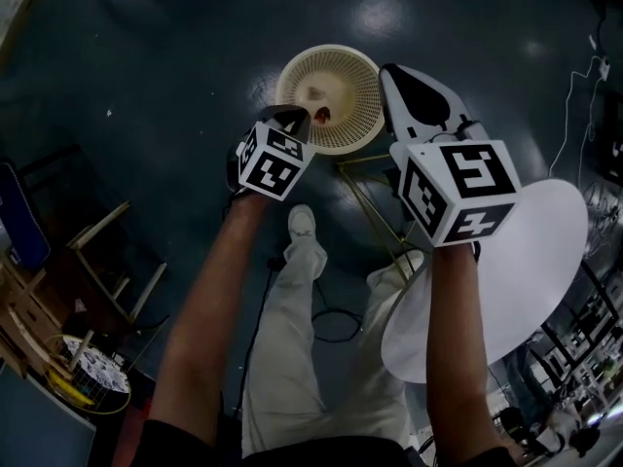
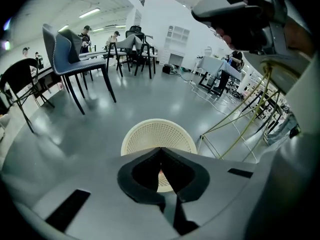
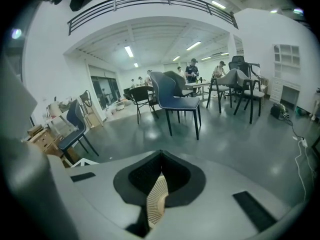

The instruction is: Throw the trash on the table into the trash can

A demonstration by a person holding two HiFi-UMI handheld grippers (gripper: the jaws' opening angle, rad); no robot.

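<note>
A small red bit of trash [image 1: 321,115] lies inside the trash can [image 1: 362,76], near its lower rim in the head view. The trash can is a round cream basket full of little holes. It stands on the floor [image 1: 175,76] in the upper middle of the frame.

The left tool [image 1: 299,117] hangs just over the can's lower left edge. Its jaws are clenched tight together, with nothing between them. In the left gripper view the can [image 2: 145,134] sits right behind the closed jaws.

The right tool [image 1: 391,74] hangs beside the can's right edge. Its jaws are pressed together too, and they hold nothing. In the right gripper view a slice of the can [image 3: 156,204] peeks through the gap lower down.

The desk [image 1: 540,241] is round and white and fills the lower right of the head view. The right arm crosses in front of it. Its thin gold legs [image 1: 375,197] reach down beside the can.

The floor is dark, smooth and shiny, with bright spots of light on it. A black cable [image 1: 331,324] curls on it near the person's white trousers [image 1: 292,358] and shoe [image 1: 302,222].

The room is big, with white walls. A blue chair [image 3: 175,96] stands in the middle of the right gripper view, and people [image 3: 192,66] stand far behind it.
</note>
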